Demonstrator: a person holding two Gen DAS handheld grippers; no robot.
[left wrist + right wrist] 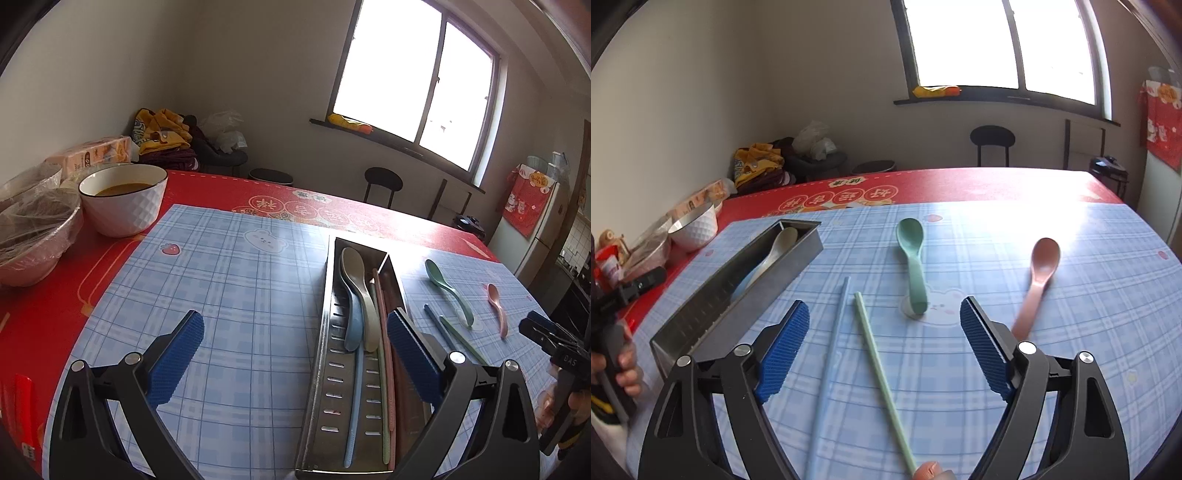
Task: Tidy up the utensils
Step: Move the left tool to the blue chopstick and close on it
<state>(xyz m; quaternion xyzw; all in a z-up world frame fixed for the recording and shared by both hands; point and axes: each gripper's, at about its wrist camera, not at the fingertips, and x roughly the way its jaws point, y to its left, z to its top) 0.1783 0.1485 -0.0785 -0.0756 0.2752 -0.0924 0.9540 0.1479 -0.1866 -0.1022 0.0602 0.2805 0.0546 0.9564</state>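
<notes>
A steel utensil tray lies on the blue plaid mat, holding a beige spoon, a blue spoon and pink and green chopsticks. My left gripper hovers open over the tray's near half, its right pad above the chopstick side. On the mat lie a green spoon, a pink spoon, a blue chopstick and a green chopstick. My right gripper stands open above the two loose chopsticks, holding nothing.
A white bowl with orange-brown liquid and wrapped dishes sit at the table's left on the red cloth. A tissue pack lies behind them. Stools stand beyond the far edge. A hand holds the left tool.
</notes>
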